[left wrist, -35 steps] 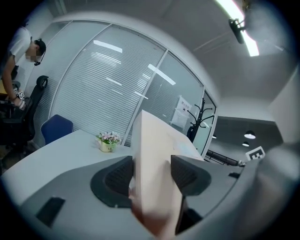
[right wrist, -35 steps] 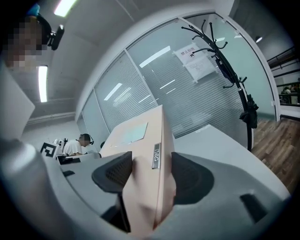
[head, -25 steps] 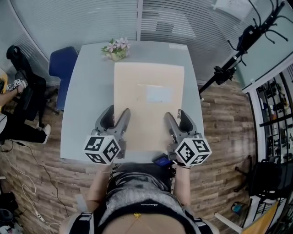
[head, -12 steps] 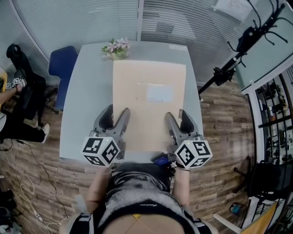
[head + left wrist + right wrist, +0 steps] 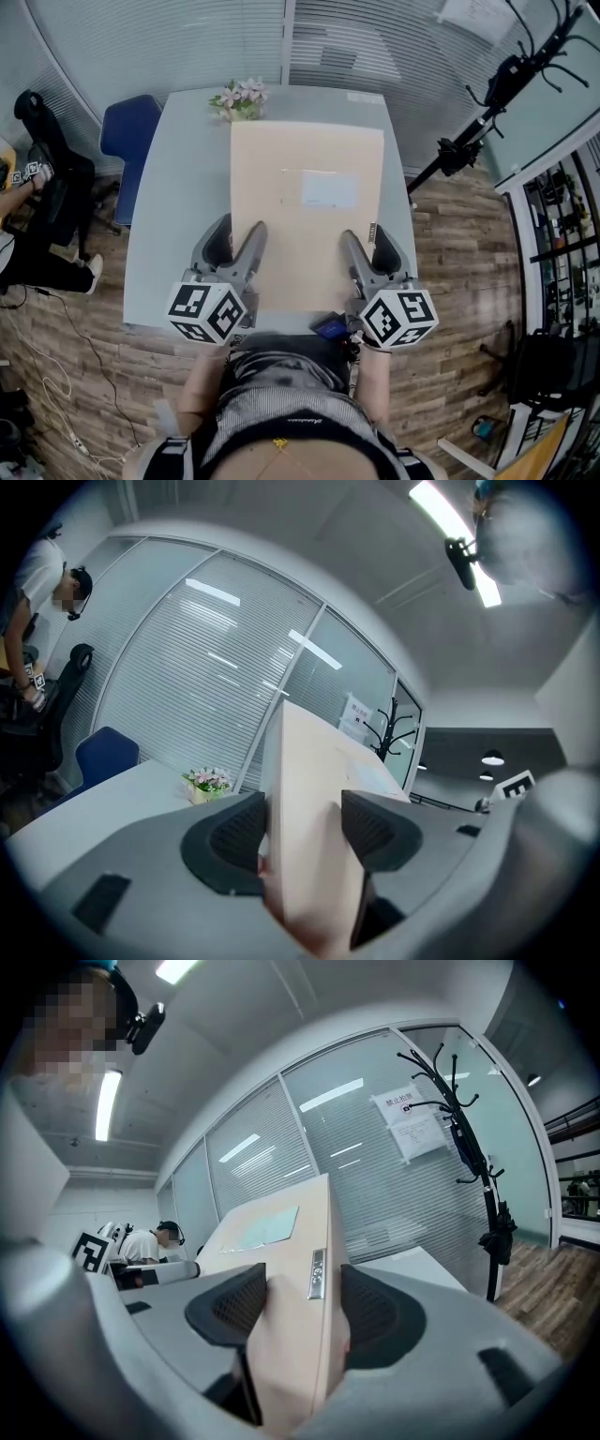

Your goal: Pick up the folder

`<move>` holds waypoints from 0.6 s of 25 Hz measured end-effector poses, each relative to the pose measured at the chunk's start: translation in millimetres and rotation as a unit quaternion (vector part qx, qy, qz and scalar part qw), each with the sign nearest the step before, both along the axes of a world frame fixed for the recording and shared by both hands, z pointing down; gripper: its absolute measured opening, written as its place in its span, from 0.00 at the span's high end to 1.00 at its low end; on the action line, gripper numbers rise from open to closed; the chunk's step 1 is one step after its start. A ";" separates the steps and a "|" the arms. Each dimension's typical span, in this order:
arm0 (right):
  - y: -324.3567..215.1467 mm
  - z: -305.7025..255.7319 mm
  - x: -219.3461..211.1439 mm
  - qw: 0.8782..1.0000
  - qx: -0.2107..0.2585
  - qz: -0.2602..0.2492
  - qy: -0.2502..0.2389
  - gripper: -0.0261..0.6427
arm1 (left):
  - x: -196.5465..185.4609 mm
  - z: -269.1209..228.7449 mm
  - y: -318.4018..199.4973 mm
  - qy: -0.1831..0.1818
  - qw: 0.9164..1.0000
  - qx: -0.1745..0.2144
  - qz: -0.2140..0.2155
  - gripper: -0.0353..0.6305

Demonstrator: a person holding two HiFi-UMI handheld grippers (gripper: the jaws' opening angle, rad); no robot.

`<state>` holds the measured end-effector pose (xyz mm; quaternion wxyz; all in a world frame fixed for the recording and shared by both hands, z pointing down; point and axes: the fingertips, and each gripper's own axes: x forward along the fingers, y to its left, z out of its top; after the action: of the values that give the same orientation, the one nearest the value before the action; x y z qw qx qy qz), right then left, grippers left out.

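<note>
The folder [image 5: 307, 211] is a large tan file with a pale label [image 5: 329, 190]; it hangs over the grey table [image 5: 178, 187], held by its near end. My left gripper [image 5: 237, 246] is shut on its near left corner and my right gripper [image 5: 367, 249] on its near right corner. In the left gripper view the folder's edge [image 5: 309, 789] fills the gap of the left gripper [image 5: 305, 822], both pads pressing on it. In the right gripper view the folder's spine [image 5: 291, 1269], with a small metal tag [image 5: 318, 1272], is clamped in the right gripper [image 5: 298, 1302].
A small pot of flowers [image 5: 238, 97] stands at the table's far edge, just beyond the folder. A blue chair [image 5: 127, 131] is at the far left, a person [image 5: 19, 187] sits further left, and a black stand [image 5: 487, 103] rises at the right.
The folder looks slightly larger and its far edge has crept toward the flowers, so it has come up a little. Both grippers keep their grip in nearly the same place.
</note>
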<state>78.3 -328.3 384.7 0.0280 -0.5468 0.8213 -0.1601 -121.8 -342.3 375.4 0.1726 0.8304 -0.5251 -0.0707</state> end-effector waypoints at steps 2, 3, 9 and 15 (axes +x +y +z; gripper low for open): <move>0.3 -1.3 -0.6 1.000 0.002 0.000 0.000 0.59 | -0.6 -1.5 0.7 0.000 1.000 0.002 -0.001 0.57; 0.6 -2.1 -1.0 1.000 0.004 0.000 0.000 0.59 | -1.1 -2.4 1.2 0.000 1.000 0.003 -0.001 0.57; 4.1 -5.8 -1.4 1.000 0.006 0.000 0.007 0.59 | -0.8 -3.9 4.4 0.004 1.000 0.004 0.000 0.57; 3.6 -10.4 -0.1 1.000 0.010 0.002 0.011 0.59 | 1.1 -8.7 3.8 0.004 1.000 0.008 0.001 0.57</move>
<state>78.2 -324.6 374.3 0.0251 -0.5496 0.8222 -0.1461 -120.6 -338.5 366.6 0.1683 0.8320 -0.5229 -0.0777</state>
